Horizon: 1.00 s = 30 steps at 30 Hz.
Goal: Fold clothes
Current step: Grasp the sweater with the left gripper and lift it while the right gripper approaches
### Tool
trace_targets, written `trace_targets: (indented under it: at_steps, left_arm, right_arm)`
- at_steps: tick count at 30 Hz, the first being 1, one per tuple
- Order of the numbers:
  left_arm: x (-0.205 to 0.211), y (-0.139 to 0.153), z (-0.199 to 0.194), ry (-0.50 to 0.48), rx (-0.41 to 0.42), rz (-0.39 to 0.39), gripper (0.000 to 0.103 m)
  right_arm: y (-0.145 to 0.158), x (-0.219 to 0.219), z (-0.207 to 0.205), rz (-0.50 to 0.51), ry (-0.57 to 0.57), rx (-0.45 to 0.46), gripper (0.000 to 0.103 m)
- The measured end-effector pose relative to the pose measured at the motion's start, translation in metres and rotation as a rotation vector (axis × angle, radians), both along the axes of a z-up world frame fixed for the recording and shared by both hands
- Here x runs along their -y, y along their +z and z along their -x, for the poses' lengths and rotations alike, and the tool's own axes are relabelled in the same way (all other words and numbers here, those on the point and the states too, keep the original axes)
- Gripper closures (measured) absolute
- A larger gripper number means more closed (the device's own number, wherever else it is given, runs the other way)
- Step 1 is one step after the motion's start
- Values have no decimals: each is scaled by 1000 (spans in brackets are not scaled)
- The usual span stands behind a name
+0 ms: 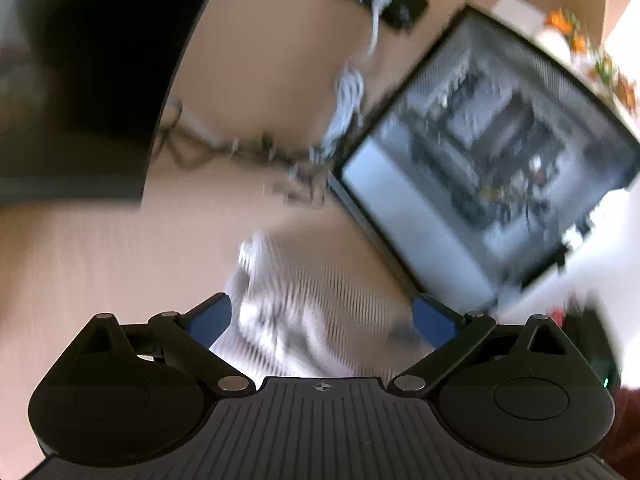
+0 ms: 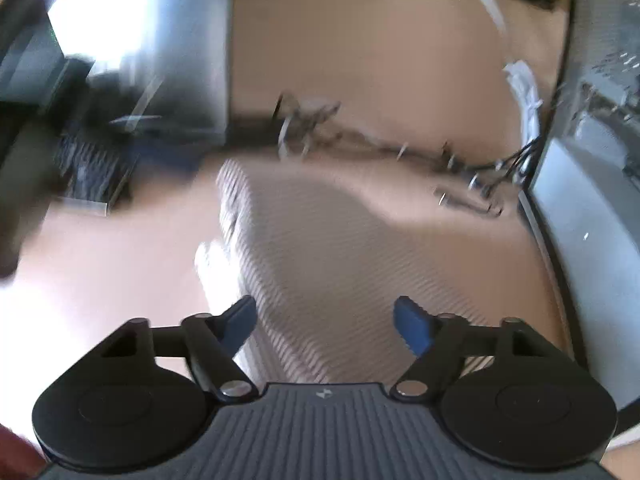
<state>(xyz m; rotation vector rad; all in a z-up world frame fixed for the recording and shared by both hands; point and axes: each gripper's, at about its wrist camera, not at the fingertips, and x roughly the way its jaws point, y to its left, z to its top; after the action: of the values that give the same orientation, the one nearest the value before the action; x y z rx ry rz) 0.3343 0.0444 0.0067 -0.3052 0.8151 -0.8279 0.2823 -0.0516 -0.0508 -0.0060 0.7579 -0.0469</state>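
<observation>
Striped cloth (image 1: 316, 312) lies on the tan table (image 1: 80, 264) right ahead of both your grippers. Your left gripper (image 1: 322, 320) has its blue fingers (image 1: 210, 320) spread wide with nothing between them; your right gripper (image 2: 325, 322) is spread the same, over the cloth (image 2: 320, 248). Both views are blurred.

On my left tool (image 1: 322, 320) I note a matte black body with a ribbed dark-grey centre plate bearing a small crosshair mark, two round black side housings, black linkage arms with silver pivot pins, and blue fingertips (image 1: 210, 320). My right tool (image 2: 325, 326) matches: same ribbed plate with a small white emblem, silver pins, blue fingertips (image 2: 412, 328). Both views are motion-blurred.
</observation>
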Motion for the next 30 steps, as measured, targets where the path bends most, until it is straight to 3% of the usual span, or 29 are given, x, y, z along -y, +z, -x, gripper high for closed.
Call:
trace_targets:
  at_steps: [4, 5, 8, 12, 14, 16, 21, 24, 25, 26, 28, 29, 30]
  left_arm:
    - [20, -15, -26, 23, -24, -85, 40]
    - [22, -21, -31, 31, -37, -112, 42]
    - [7, -55, -35, 79, -113, -176, 40]
    - [-22, -81, -43, 141, -250, -70, 31]
    - [-28, -86, -42, 161, -281, -46, 28]
    - [-30, -80, -41, 160, -274, -23, 28]
    - [-25, -43, -22, 129, -182, -14, 29]
    - [-26, -34, -4, 96, -185, 5, 29]
    - [-24, -34, 2, 76, -195, 9, 30]
    - [-22, -35, 9, 49, -208, 13, 31]
    - [-10, -42, 20, -13, -231, 16, 38]
    - [-2, -47, 25, -46, -239, 10, 40]
    - [5, -51, 30, -77, -242, 4, 49]
  right_arm:
    - [-8, -21, 6, 60, 76, -36, 28]
    - [-7, -23, 9, 78, 87, -34, 28]
    - [0, -19, 18, 117, 81, -13, 28]
    - [-1, -17, 25, 196, 87, -6, 29]
    - [-5, -20, 24, 254, 123, -19, 37]
    - [-5, -23, 24, 293, 160, -27, 42]
    - [1, -19, 25, 340, 216, -39, 42]
    - [-2, -15, 22, 389, 213, -57, 42]
    - [-5, -14, 21, 419, 208, -62, 45]
    - [-8, -11, 18, 438, 199, -66, 58]
    - [-2, 0, 9, 303, 146, -87, 79]
    - [1, 5, 5, 231, 118, -98, 85]
    - [8, 10, 2, 158, 93, -93, 86]
